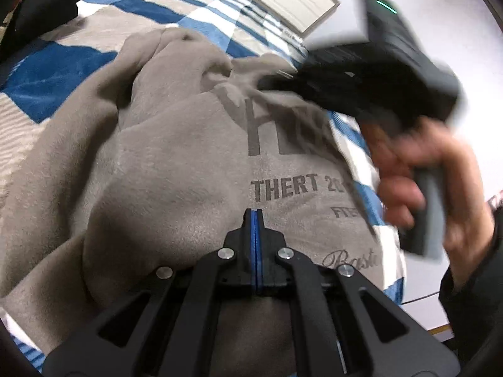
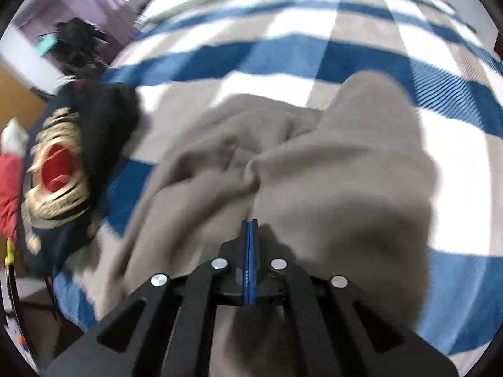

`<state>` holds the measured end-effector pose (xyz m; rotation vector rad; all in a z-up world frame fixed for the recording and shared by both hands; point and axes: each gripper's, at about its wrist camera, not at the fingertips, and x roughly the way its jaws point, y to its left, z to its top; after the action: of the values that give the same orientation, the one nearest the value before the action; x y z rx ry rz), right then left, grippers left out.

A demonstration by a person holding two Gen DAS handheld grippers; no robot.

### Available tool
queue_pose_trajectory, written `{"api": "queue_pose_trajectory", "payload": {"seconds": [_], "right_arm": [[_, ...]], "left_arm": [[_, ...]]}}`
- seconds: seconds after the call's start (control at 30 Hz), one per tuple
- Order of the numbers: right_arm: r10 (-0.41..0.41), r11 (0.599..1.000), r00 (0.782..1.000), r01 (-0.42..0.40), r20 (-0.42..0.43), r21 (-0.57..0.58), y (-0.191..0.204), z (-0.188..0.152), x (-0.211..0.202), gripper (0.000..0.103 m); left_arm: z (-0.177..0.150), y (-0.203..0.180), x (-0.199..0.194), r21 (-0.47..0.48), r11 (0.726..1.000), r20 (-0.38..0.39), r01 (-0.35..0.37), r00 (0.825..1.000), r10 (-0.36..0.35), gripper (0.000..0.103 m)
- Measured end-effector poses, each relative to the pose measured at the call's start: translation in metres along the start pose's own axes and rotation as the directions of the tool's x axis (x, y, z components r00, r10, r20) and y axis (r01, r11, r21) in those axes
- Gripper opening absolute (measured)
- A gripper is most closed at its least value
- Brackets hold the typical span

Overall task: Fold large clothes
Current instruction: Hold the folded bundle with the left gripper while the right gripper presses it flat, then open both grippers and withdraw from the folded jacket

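Both grippers pressed together over a rumpled grey sweatshirt on the checked bed

Nearest, the left gripper (image 1: 255,212) has its blue-lined jaws pressed together with nothing visibly between them, tip low over the grey sweatshirt (image 1: 176,157), probably to pin it in place. The sweatshirt lies bunched in soft folds on the blue, white and grey checked blanket (image 1: 53,72), its printed side up, not yet squared for folding. To the right a hand (image 1: 433,169) carries the right gripper (image 2: 250,224), blurred; its jaws look closed and empty, likely coming in for a hem, though blur hides any contact. Further left sits a dark patterned garment (image 2: 66,169), apparently waiting its turn
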<state>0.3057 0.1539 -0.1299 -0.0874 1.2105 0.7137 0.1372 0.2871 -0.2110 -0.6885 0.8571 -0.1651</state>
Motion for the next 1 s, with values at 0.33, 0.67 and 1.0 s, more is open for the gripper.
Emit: {"api": "queue_pose_trajectory", "payload": {"seconds": [0.33, 0.67, 1.0], "right_arm": [[0.041, 0.998, 0.983, -0.048, 0.176, 0.035, -0.06, -0.125, -0.083, 0.064], [0.312, 0.884, 0.889, -0.401, 0.335, 0.241, -0.121, -0.21, -0.059, 0.091], [0.456, 0.805, 0.82, -0.546, 0.346, 0.233, -0.131, -0.215, -0.04, 0.099]], "left_arm": [[0.012, -0.02, -0.025, 0.046, 0.999, 0.009, 0.014, 1.0, -0.015, 0.038], [0.095, 0.009, -0.053, 0.143, 0.96, 0.096, -0.24, 0.969, 0.228, 0.077], [0.129, 0.077, 0.011, 0.056, 0.994, -0.07, -0.089, 0.993, 0.092, 0.077]]}}
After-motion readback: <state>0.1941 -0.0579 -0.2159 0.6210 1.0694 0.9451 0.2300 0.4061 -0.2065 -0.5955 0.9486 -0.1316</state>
